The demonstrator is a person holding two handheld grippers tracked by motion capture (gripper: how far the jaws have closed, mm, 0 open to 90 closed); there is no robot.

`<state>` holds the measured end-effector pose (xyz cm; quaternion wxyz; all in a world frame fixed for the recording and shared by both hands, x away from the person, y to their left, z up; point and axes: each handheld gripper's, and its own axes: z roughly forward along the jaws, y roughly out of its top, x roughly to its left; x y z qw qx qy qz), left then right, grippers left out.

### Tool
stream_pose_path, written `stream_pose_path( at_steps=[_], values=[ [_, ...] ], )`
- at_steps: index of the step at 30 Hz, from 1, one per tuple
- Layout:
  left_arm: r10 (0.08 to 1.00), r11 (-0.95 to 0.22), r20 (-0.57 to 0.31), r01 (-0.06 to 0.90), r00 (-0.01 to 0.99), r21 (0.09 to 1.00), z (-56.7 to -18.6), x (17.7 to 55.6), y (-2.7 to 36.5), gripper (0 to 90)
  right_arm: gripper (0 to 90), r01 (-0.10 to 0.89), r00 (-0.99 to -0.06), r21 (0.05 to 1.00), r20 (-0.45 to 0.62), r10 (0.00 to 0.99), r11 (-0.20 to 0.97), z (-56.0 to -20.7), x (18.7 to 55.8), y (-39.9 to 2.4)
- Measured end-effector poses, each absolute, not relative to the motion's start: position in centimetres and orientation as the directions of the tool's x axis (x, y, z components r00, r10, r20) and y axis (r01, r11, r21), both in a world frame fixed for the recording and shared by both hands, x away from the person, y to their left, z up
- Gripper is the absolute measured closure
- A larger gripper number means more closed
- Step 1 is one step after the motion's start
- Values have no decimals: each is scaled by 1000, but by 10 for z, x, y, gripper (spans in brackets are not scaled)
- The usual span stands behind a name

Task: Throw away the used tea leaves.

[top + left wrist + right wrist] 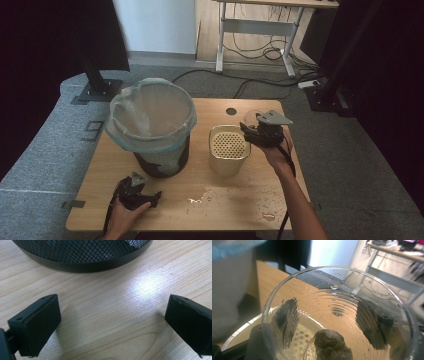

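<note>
My right gripper (250,131) is shut on a clear plastic cup (337,305), its dark jaws showing through the wall on both sides. The cup is tipped, with a dark wet lump (332,346) at its lower edge. It hangs just right of a cream perforated container (229,150), whose rim (242,330) lies below the cup. My left gripper (145,192) rests open on the wooden table (225,215), nothing between its fingers (37,325). Just ahead of it stands the base of a black mesh bin (82,255).
A pale blue bag (150,117) lines the mesh bin (160,162) at the table's left. Wet spots and crumbs (200,199) lie near the front edge, with another wet spot (267,216) farther right. A round cable hole (231,111) sits at the back.
</note>
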<state>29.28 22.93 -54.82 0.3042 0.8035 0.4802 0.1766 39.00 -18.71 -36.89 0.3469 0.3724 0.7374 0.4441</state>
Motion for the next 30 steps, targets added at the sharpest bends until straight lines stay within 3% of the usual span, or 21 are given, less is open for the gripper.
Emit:
stream_pose_path(
  at_steps=[9,22,30],
  values=[
    [879,-354,-9,665,477,658,-548,293,229,0,362,195,-433,794,-457,777,576,-360,392,-167],
    [879,-354,-8,665,477,658,-548,293,229,0,367,161,-427,574,-693,581,803,-361,397,-146],
    [879,-354,-9,665,477,657,-548,293,229,0,366,124,-385,314,-859,338,941,-375,402,-130]
  ],
)
